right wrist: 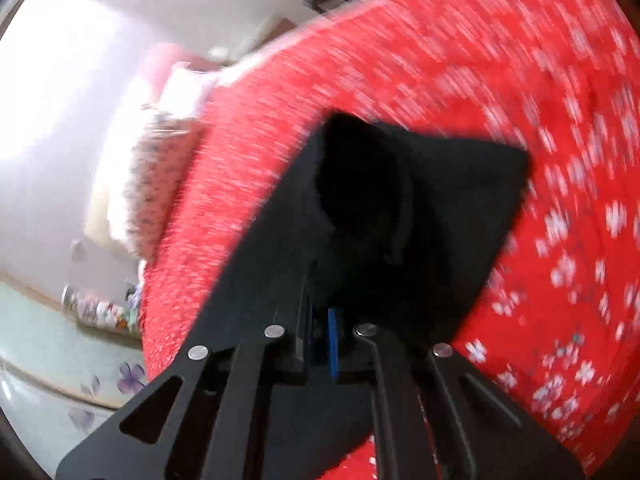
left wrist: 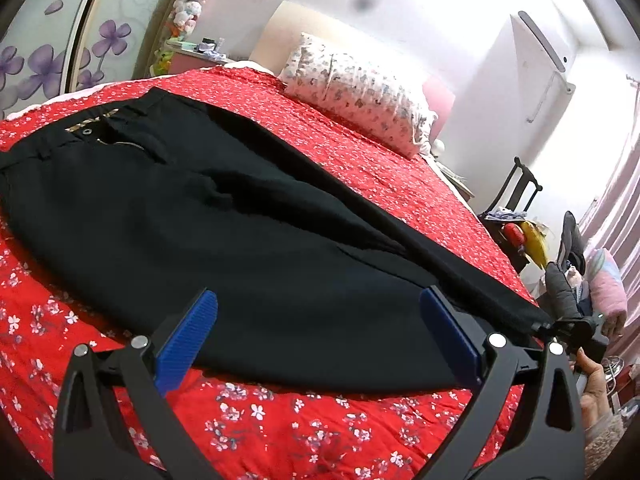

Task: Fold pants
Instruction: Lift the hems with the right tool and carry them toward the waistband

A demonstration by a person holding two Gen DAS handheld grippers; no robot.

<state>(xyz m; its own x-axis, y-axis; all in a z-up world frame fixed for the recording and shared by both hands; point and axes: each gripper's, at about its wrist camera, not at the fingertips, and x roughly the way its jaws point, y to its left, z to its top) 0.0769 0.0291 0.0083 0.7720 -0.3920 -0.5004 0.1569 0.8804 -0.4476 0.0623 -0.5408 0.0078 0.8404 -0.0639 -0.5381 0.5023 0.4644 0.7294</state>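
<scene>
Black pants point(left wrist: 208, 216) lie spread flat on red bedspread point(left wrist: 280, 420).

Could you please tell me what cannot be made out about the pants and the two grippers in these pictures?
- Right wrist view: motion blur and black fabric hide how much of the pants the right gripper pinches.
- Left wrist view: the left gripper covers the near pant hem; the pants' left edge is cut off.
- Left wrist view: items on the far dresser are too small.
</scene>
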